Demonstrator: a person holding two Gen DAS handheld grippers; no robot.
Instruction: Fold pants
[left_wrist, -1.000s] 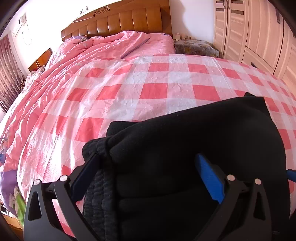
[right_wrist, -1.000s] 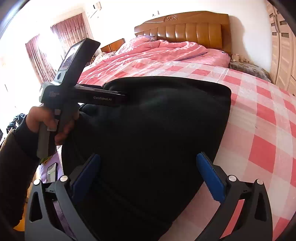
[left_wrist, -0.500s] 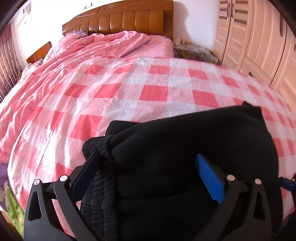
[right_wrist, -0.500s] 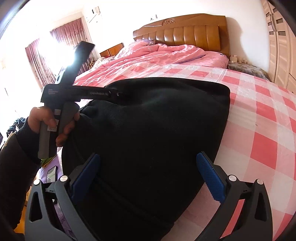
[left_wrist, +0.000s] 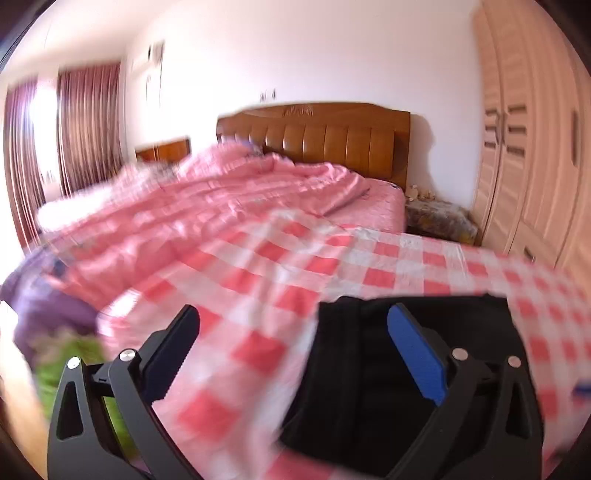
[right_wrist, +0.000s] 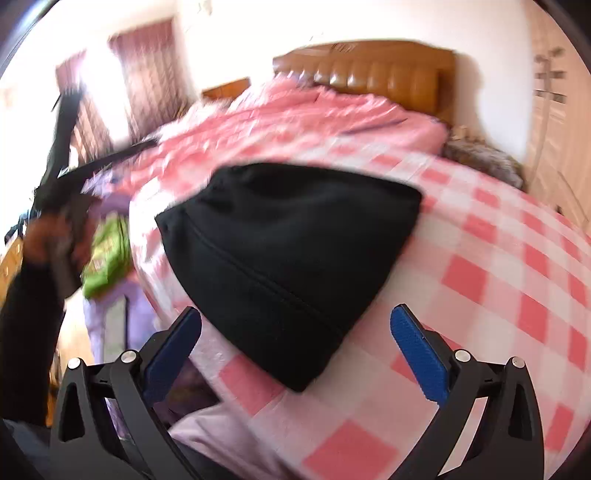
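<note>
- Both tongs have pulled back off the black pants (right_wrist: 288, 258), which now lie folded on the checked bed (right_wrist: 498, 295).
- Left tongs (left_wrist: 295, 350) spread, empty.
- Right tongs (right_wrist: 295, 347) spread, empty.

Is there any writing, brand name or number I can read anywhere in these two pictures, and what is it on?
None can be read.
The left gripper, seen blurred in the right wrist view, shows no legible lettering on its body.
The black pants show no label or tag.
The checked bedsheet and wardrobe carry no text.
</note>
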